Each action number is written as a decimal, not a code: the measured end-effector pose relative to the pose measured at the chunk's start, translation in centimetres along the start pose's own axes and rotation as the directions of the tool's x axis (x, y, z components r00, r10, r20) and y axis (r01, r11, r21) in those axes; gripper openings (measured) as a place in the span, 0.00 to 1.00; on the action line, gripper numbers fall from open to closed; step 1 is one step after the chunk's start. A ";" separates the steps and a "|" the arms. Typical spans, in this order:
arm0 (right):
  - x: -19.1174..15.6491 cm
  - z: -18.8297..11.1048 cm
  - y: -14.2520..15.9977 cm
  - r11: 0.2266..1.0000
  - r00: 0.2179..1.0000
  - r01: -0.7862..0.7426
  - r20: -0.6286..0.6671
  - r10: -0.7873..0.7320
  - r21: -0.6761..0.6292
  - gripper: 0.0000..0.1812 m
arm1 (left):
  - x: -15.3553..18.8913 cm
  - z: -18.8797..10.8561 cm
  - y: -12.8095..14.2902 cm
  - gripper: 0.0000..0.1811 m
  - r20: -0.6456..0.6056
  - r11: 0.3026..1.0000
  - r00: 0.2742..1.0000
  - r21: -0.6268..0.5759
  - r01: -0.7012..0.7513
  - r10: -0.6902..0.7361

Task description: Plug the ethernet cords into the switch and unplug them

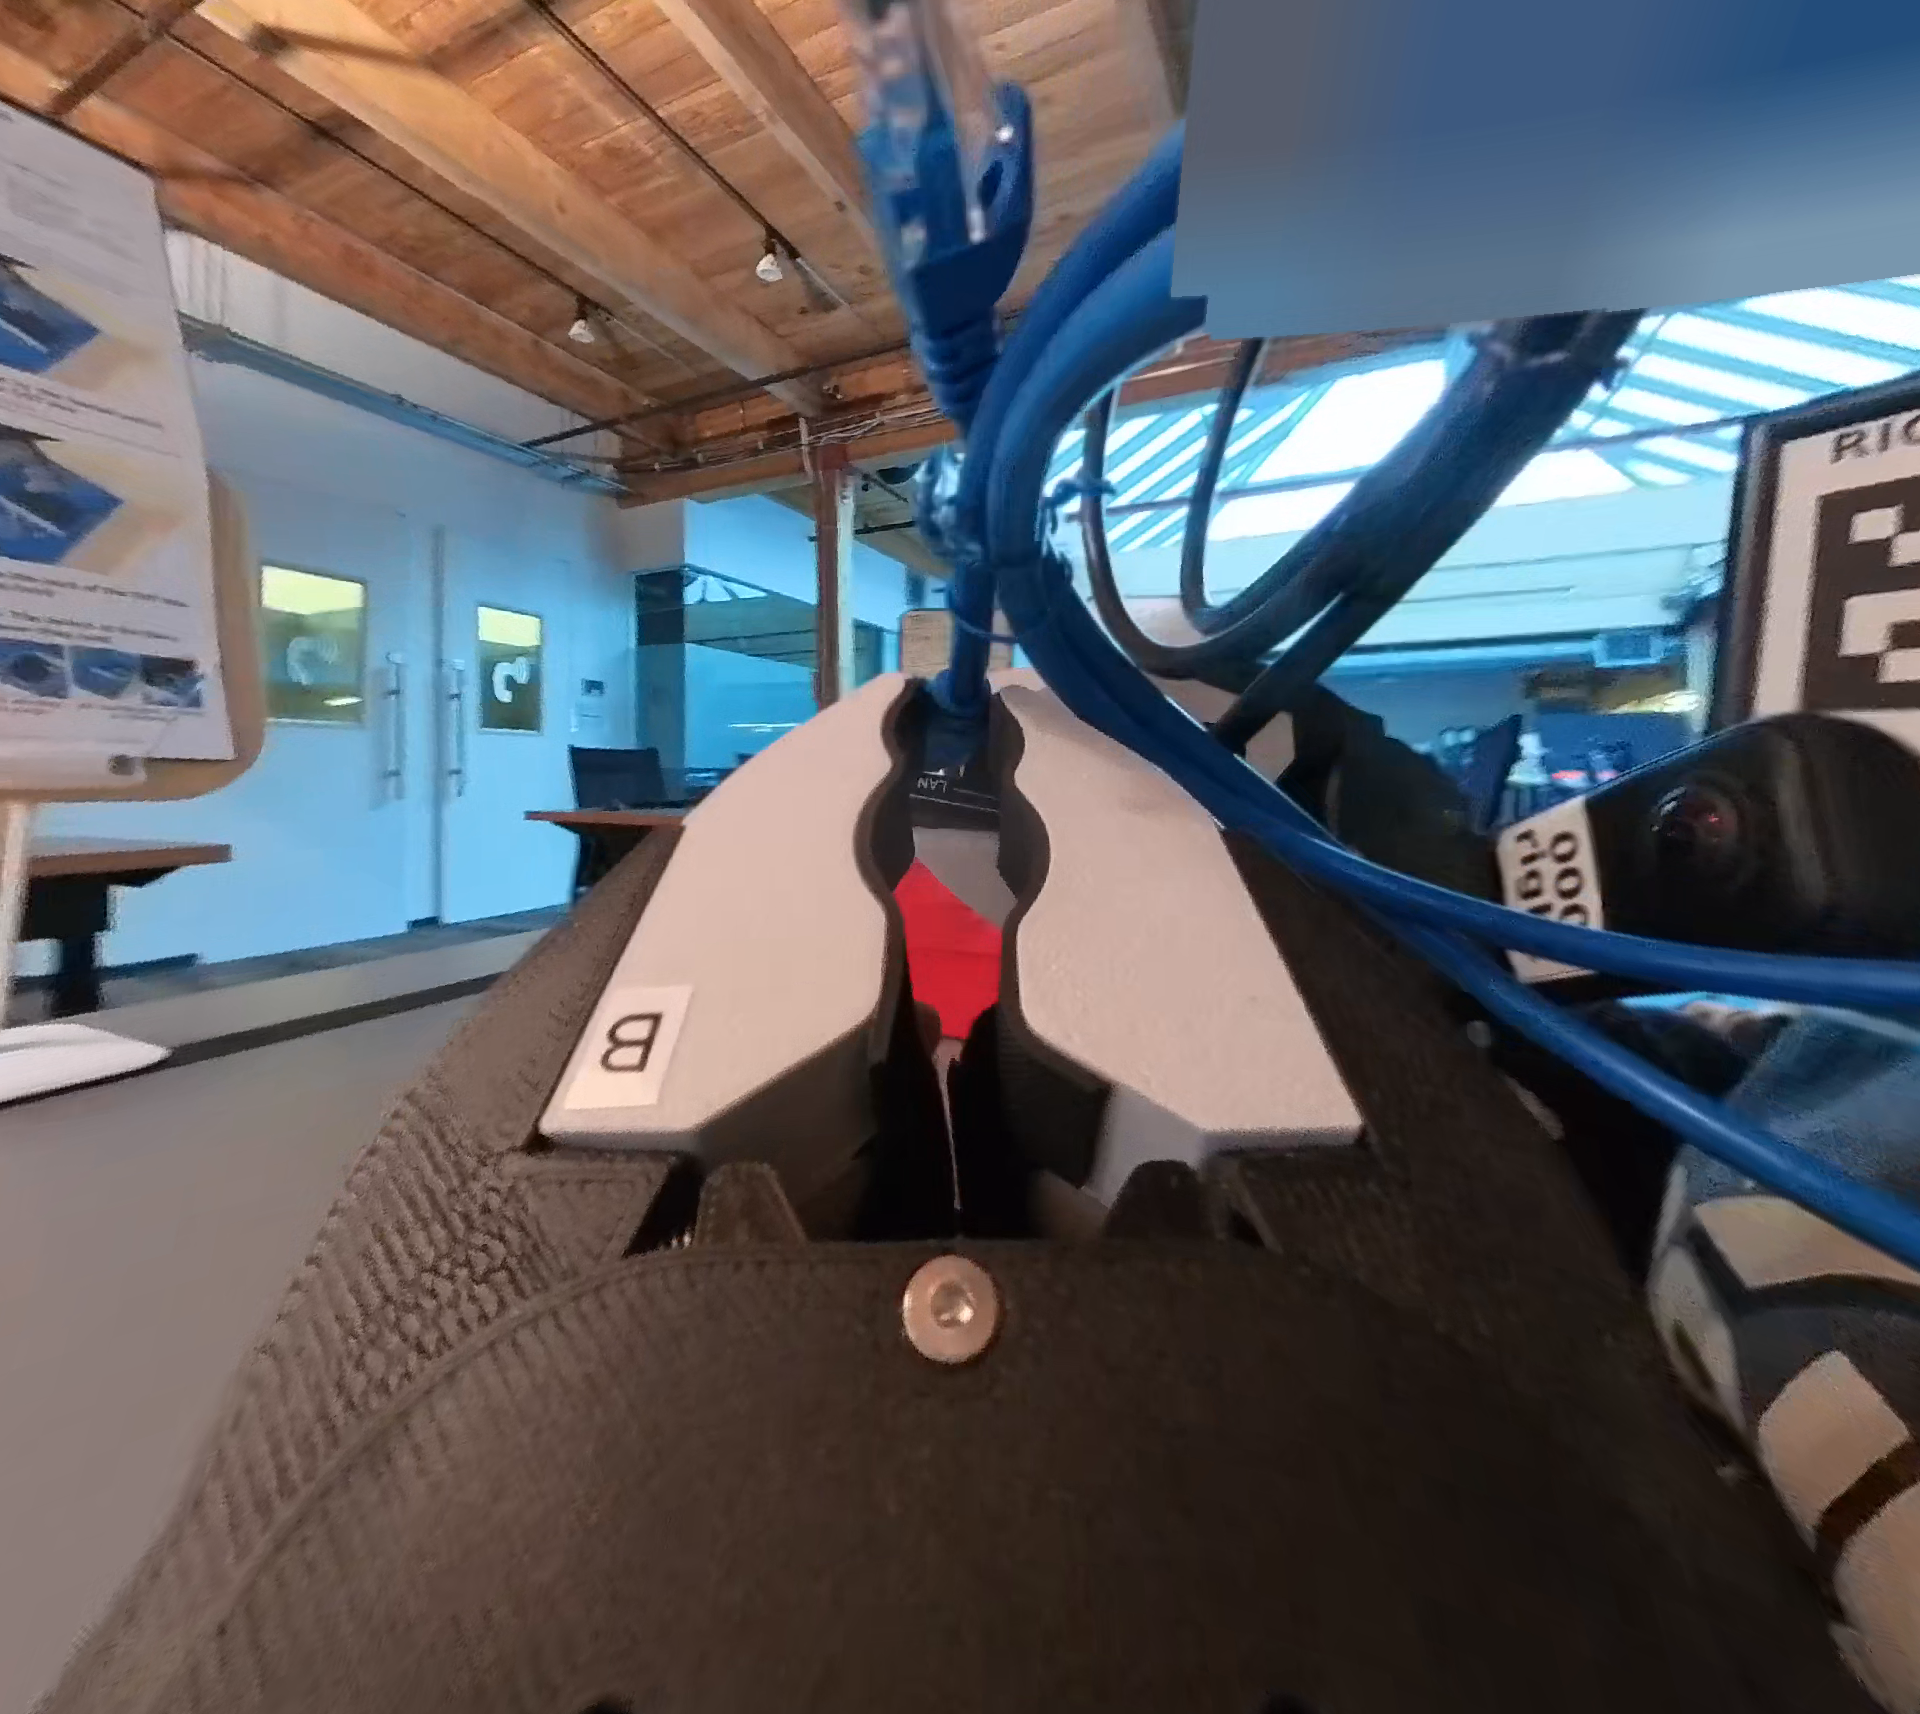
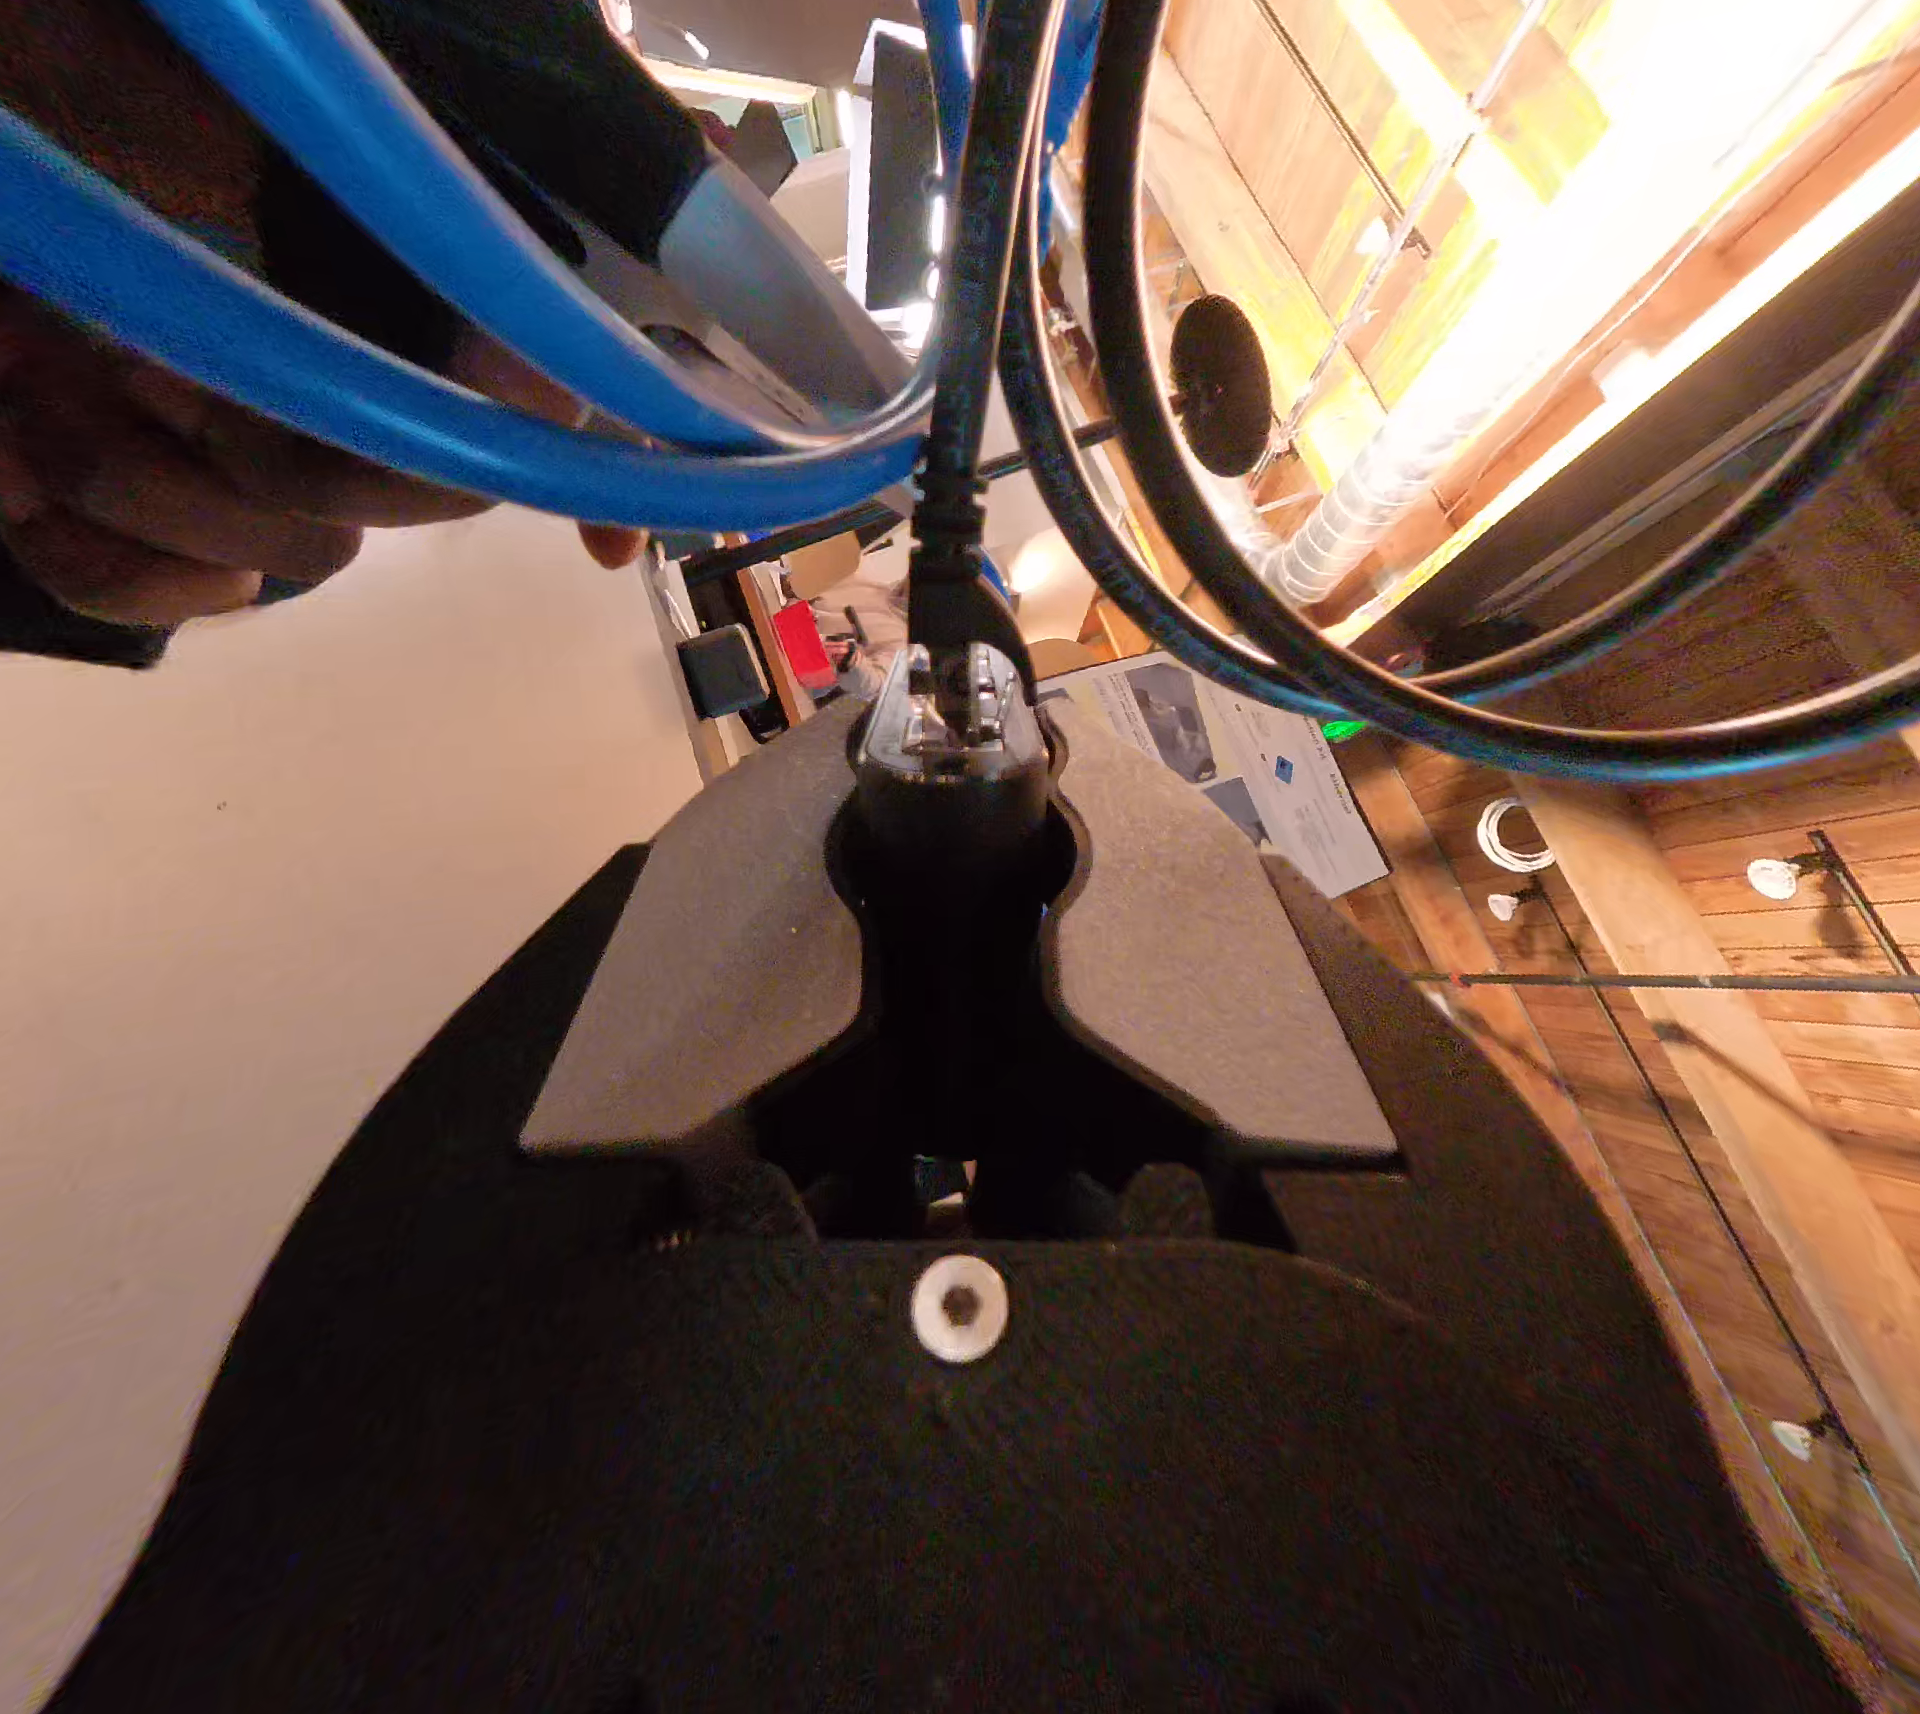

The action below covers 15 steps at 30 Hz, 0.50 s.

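Left hand-held gripper [image 1: 951, 729] pinches blue ethernet cord [image 1: 1049, 459]; right hand-held gripper [image 2: 951, 729] clamps black cord's plug [image 2: 951, 708] at fingertips.

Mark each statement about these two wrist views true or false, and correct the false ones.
1. The left gripper is shut on a blue cord. True.
2. The right gripper is open and holds nothing. False: it is shut on the black cord at its plug.
3. A loose blue plug sticks up above the left gripper. True.
4. The black cord is yellow near the plug. False: it is black all along.
5. Both cameras look down at a floor. False: both show a wooden ceiling.
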State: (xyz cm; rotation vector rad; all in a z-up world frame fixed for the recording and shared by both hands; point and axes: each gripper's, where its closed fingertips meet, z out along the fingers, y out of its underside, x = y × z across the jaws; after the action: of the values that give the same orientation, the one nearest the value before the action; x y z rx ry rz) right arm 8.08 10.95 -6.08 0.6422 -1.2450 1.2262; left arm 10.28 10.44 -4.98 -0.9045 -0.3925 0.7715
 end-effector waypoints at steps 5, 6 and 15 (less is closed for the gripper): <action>-0.3 0.1 0.2 1.000 1.000 -0.007 0.009 0.007 -0.008 0.13 | -0.5 0.2 0.6 0.07 0.020 0.997 0.998 -0.046 0.060 -0.060; -0.3 0.1 0.2 1.000 1.000 -0.011 0.006 0.011 -0.006 0.13 | -0.5 0.2 0.7 0.07 0.014 0.995 0.997 -0.054 0.080 -0.079; 2.5 1.0 3.8 0.984 0.995 -0.101 0.001 0.102 -0.146 0.14 | -3.0 0.1 0.7 0.17 0.034 0.973 0.976 -0.076 0.219 -0.217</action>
State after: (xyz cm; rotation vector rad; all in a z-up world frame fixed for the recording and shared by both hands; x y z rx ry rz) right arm 3.88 11.94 -4.34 0.4817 -1.3748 1.2038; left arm 7.87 8.53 -5.48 -0.9091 -0.5394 0.5690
